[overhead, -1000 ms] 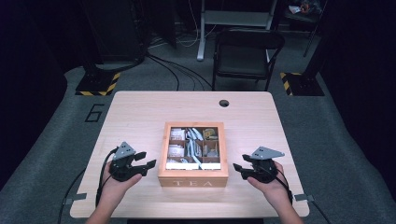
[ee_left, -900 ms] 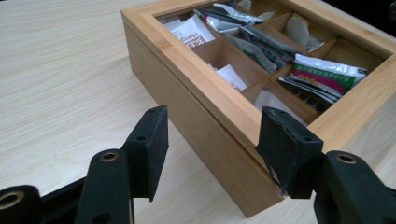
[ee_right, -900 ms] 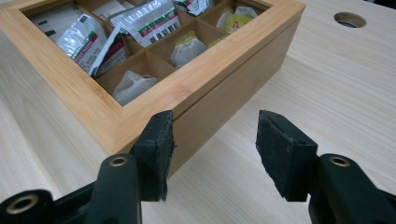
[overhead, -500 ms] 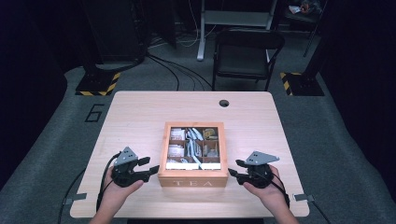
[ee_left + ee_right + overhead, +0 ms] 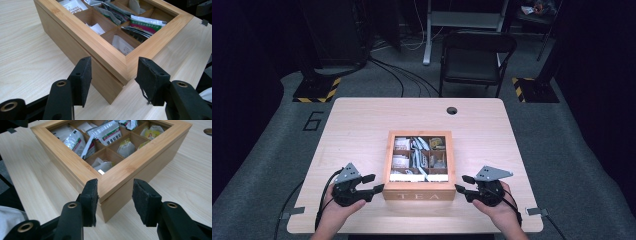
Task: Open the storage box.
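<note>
— Where's the box?

— The tea box (image 5: 419,165) sits mid-table, toward my edge, lid open, packets (image 5: 418,155) in its compartments. My left gripper (image 5: 371,183) is at its near left corner, my right gripper (image 5: 460,183) at its near right corner.

— Are you gripping it?

— Not yet. Both pairs of jaws have just been closing, and each straddles a corner. In the left gripper view the corner stands between the pads (image 5: 83,80) with a gap on each side. In the right gripper view one pad (image 5: 91,200) looks just against the wood, the other apart; I can't tell whether it truly touches.

— Room to move?

— Plenty of bare table (image 5: 362,125) left, right and beyond the box. Behind my hands the near edge is close. A cable hole (image 5: 452,110) lies far back; a chair (image 5: 477,55) stands beyond the table.

— Anything unclear?

— The packet labels are too small to read, and my forearms are cut off at the bottom.
</note>
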